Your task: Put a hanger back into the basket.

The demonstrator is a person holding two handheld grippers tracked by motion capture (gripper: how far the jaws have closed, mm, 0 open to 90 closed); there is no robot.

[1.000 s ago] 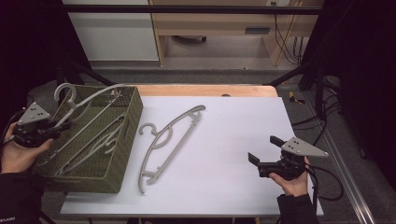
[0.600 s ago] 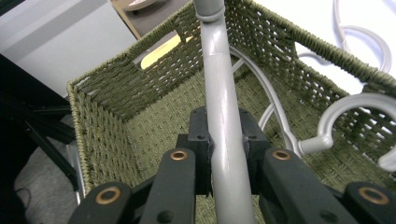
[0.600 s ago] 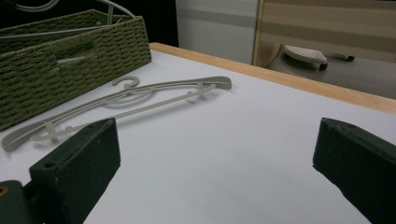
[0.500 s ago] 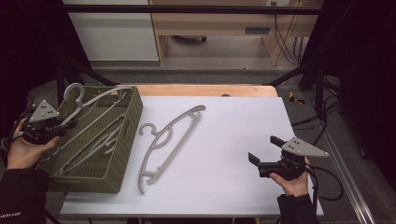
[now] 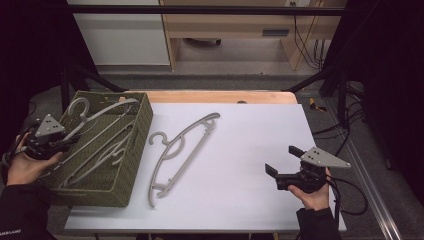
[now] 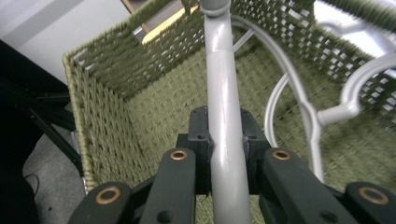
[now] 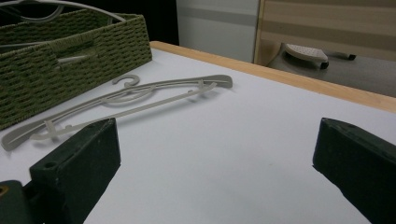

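Observation:
My left gripper (image 5: pixel 64 141) hovers over the left end of an olive woven basket (image 5: pixel 127 186), shut on a grey plastic hanger (image 5: pixel 80 106) whose hook and arm rise above the basket's rim. In the left gripper view the black jaws (image 6: pixel 224 140) clamp that hanger's bar (image 6: pixel 223 84), with the basket's inner wall (image 6: pixel 107 121) behind. Another grey hanger (image 5: pixel 181 146) lies flat on the white table beside the basket. My right gripper (image 5: pixel 281 167) stands open low over the table at the right, nothing between its fingers (image 7: pixel 79 158). Ahead of it lies the flat hanger (image 7: pixel 140 97).
More grey hangers (image 5: pixel 102 156) lie inside the basket. The basket (image 7: pixel 60 70) sits at the table's left edge. A wooden strip (image 5: pixel 220 96) runs along the table's far side. A cable (image 5: pixel 350 192) trails from my right gripper over the table's right edge.
My left gripper has shifted slightly right over the basket with the hanger still held, and the hanger's hook moved with it. The right gripper has stayed still.

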